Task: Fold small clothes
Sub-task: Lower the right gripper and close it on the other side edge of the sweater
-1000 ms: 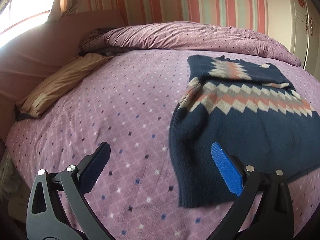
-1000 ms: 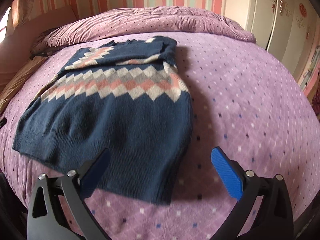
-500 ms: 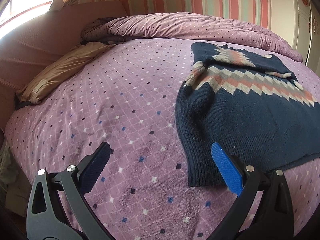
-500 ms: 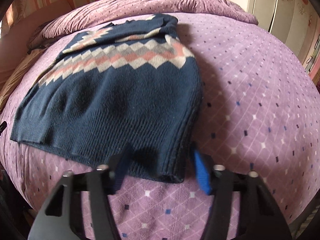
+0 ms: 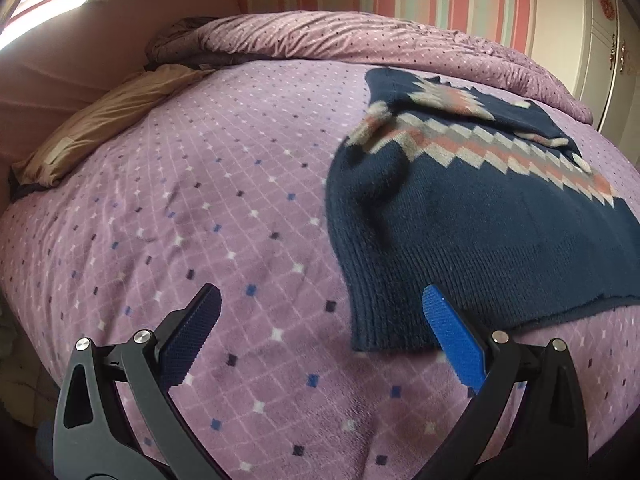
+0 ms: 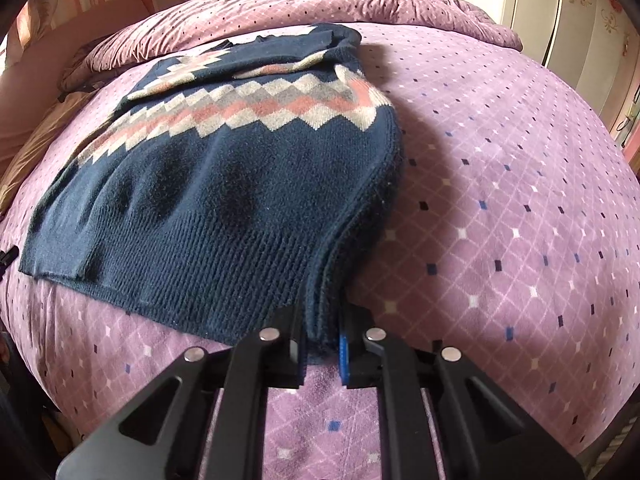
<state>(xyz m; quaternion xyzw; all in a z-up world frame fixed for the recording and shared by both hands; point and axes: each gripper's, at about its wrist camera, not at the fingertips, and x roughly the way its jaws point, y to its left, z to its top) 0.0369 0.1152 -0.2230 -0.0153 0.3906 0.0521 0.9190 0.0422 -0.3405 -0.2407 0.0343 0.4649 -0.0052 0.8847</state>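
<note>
A navy knit sweater [image 6: 224, 184] with a pink, grey and cream zigzag band lies flat on the purple bedspread [image 6: 500, 200], its sleeves folded over the chest. My right gripper [image 6: 322, 344] is shut on the sweater's near right hem corner, which bunches between the jaws. In the left wrist view the sweater [image 5: 460, 216] lies to the right. My left gripper [image 5: 320, 332] is open and empty, with the near left hem corner just inside its right fingertip [image 5: 448, 332].
A tan pillow [image 5: 100, 120] lies at the far left of the bed by the pink headboard [image 5: 60, 64]. A bunched purple duvet [image 5: 360, 36] runs along the back. A white wardrobe [image 6: 580, 20] stands at the right. The bed's front edge is just below both grippers.
My right gripper moved in and closed on the sweater's near right hem corner. My left gripper stayed open and came lower and closer to the near left hem corner.
</note>
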